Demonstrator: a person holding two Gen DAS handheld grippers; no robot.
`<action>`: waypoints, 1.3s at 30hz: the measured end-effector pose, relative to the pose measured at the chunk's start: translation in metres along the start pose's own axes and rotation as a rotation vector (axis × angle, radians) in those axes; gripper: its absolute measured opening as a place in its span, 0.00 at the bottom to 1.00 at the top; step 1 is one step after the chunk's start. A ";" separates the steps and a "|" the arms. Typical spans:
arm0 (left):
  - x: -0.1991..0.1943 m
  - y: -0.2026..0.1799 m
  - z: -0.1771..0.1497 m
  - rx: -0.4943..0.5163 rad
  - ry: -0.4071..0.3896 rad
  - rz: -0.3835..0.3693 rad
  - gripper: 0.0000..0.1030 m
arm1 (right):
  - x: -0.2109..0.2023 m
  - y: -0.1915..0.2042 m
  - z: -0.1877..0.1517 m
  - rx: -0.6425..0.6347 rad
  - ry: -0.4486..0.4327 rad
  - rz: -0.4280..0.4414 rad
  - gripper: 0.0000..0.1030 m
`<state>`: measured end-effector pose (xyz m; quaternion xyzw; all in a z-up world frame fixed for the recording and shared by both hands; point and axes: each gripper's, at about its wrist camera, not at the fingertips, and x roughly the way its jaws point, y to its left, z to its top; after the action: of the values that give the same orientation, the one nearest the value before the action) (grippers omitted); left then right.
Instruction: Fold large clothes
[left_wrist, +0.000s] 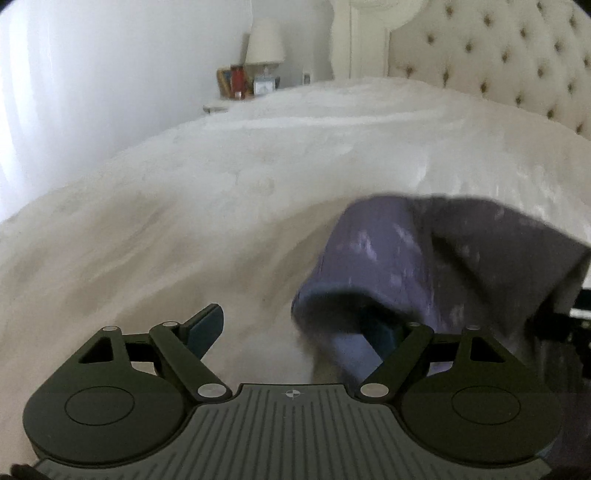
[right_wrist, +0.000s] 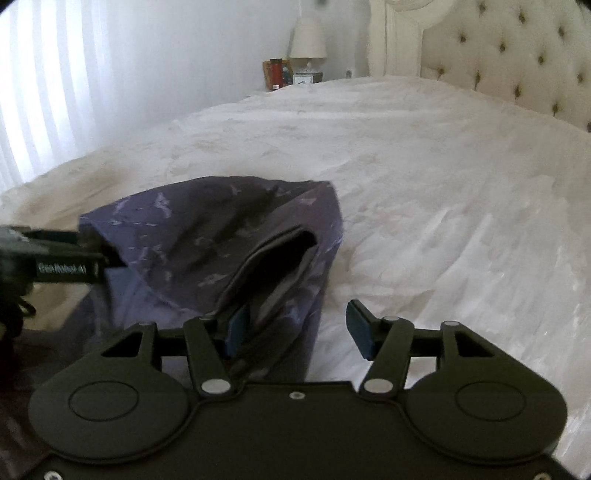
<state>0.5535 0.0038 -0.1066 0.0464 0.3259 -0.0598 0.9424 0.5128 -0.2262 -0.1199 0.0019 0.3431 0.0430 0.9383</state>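
Note:
A dark purple patterned garment (left_wrist: 406, 251) hangs bunched above the white bed cover (left_wrist: 221, 184), stretched between my two grippers. My left gripper (left_wrist: 291, 328) stands wide open; the cloth drapes over its right finger and hides the pad, while its left finger is bare. In the right wrist view the garment (right_wrist: 207, 229) shows a grey-edged opening. My right gripper (right_wrist: 299, 328) has its jaws apart. Its left finger sits in the cloth folds and its right finger (right_wrist: 360, 328) is free over the bed cover (right_wrist: 443, 184). The left gripper's arm (right_wrist: 62, 266) pokes into the garment's left corner.
A tufted cream headboard (left_wrist: 498, 55) rises at the far right. A nightstand with a lamp (left_wrist: 264, 40) and small items stands beyond the bed's far side. White curtains (right_wrist: 44, 92) hang on the left. The bed cover spreads wide ahead of both grippers.

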 end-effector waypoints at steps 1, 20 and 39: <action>-0.003 0.001 0.002 -0.009 -0.028 -0.009 0.72 | 0.001 -0.001 0.001 0.000 -0.003 -0.004 0.61; -0.022 0.051 -0.052 -0.028 0.059 -0.035 0.38 | 0.036 -0.066 -0.017 0.209 0.101 0.077 0.39; -0.079 0.037 -0.023 -0.114 -0.116 -0.154 0.61 | -0.029 -0.026 0.018 0.011 -0.089 0.241 0.25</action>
<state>0.4826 0.0496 -0.0741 -0.0362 0.2762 -0.1160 0.9534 0.5044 -0.2537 -0.0887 0.0502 0.2985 0.1532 0.9407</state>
